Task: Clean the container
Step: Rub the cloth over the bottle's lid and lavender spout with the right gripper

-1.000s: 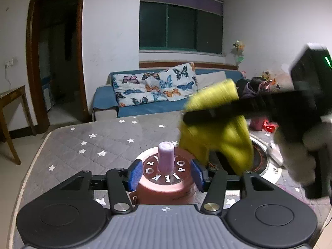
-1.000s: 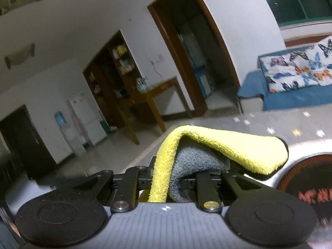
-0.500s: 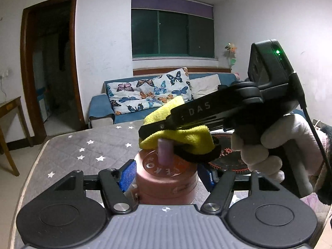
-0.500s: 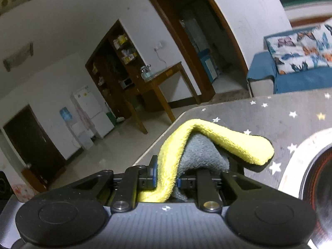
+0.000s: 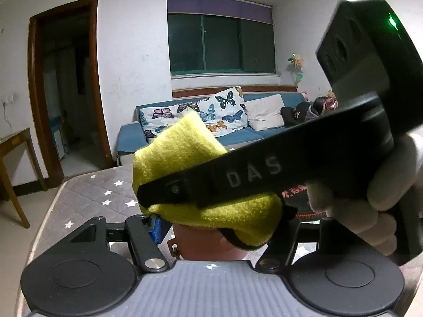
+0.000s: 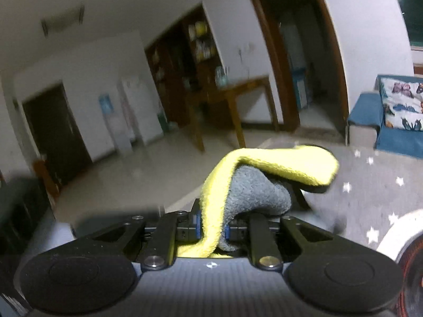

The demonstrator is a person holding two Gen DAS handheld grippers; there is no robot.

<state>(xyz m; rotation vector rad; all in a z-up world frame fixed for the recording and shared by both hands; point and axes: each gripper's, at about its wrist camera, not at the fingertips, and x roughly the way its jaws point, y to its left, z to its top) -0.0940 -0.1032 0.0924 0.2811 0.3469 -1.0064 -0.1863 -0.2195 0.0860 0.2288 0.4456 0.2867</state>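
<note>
My left gripper is shut on a pink round container, held close to the camera. Its lid and knob are hidden under a yellow and grey cloth. My right gripper is shut on that cloth, folded with the yellow side out. In the left wrist view the right gripper's black body, marked DAS, lies across the container top and presses the cloth onto it, held by a white-gloved hand.
A grey star-patterned table cover lies below. A round black and red cooktop sits at the right. A blue sofa with butterfly cushions stands behind. A wooden side table and doorway are at the left.
The right gripper with the cloth came down from above and beside the container onto its lid, then slid across it. The knob is now covered. The left gripper kept its hold.
</note>
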